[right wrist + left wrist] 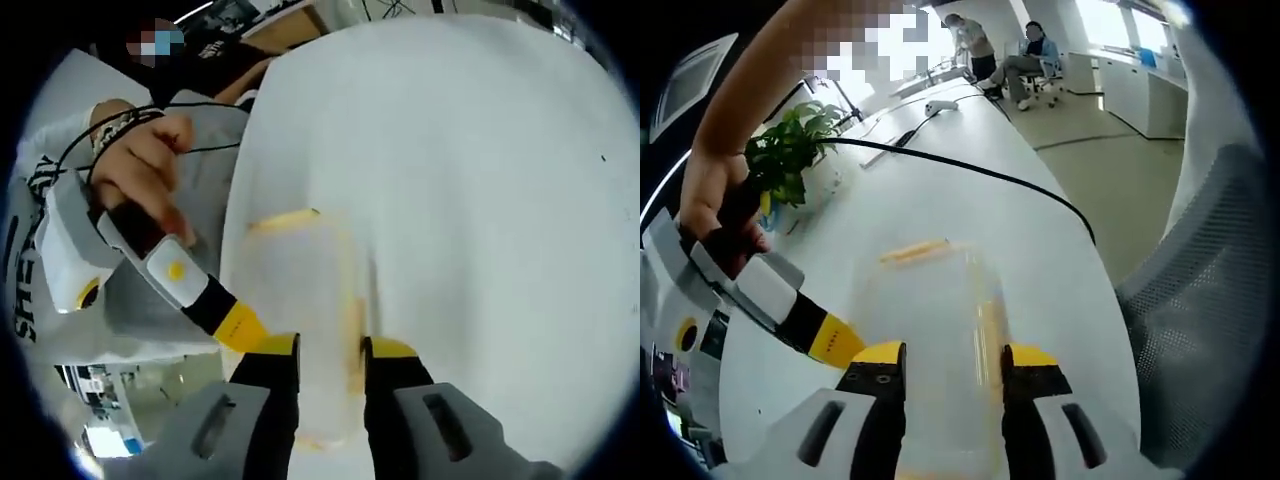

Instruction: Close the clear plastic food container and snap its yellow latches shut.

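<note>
The clear plastic container (930, 320) lies on the white table (970, 200), blurred, with one yellow latch (915, 250) at its far end and another (990, 335) along its right side. My left gripper (953, 372) has its yellow-tipped jaws close together on the container's near end. My right gripper (835, 340) comes in from the left in a hand, its tip at the container's near left corner. In the right gripper view the container (300, 290) shows a far latch (285, 220). There my right gripper (330, 360) holds its jaws narrowly on the near end, and the left gripper (240, 325) reaches in beside it.
A potted plant (790, 155) stands at the table's left, and a black cable (970, 170) crosses the table behind the container. A grey mesh chair (1210, 300) sits off the right edge. People sit at the far end of the room (1025, 60).
</note>
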The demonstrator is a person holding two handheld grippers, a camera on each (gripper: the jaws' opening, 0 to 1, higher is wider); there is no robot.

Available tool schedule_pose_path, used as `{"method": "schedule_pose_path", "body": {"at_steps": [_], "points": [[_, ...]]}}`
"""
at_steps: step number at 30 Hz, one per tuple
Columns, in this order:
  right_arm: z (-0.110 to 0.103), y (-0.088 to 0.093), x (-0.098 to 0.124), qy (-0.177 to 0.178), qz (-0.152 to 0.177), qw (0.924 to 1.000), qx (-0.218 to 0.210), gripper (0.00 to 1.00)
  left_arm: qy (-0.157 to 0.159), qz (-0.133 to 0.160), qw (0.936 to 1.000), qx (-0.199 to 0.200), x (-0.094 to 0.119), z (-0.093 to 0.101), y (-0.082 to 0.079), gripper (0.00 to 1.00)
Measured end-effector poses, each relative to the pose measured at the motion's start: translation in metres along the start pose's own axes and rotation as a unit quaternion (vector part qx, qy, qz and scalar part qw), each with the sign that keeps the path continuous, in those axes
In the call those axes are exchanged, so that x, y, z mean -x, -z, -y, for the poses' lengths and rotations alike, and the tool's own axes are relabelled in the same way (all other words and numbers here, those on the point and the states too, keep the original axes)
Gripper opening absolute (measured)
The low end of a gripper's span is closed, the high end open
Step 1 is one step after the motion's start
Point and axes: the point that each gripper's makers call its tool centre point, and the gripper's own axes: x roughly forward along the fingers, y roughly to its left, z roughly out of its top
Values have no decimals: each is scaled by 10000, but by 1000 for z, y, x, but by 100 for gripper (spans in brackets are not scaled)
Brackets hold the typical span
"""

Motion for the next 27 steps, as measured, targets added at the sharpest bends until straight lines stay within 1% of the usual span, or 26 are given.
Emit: {"method": "schedule_pose_path", "body": {"at_steps": [1,4,11,14,18,22,27], "points": [[-1,0,0,46,91,9999,0,20,-14,18,10000,20,0,0,0,32],[-3,0,0,178,219,9996,17,20,-31,47,10000,26,0,0,0,32],[-1,-2,2,483,359,9982,80,21,-8,75,10000,0,-1,0,-2,33],[3,-4,5,642,426,9969,144,21,-13,126,9999,7,0,0,-2,33],[4,-5,6,817,458,9955,151,21,-26,143,9999,-1,0,0,-2,33],[5,-6,6,934,486,9943,162,21,-16,134,9999,-87,1,1,-2,34],[6,-6,7,1048,640,9924,50,22,43,167,9998,-105,0,1,-2,35]]}}
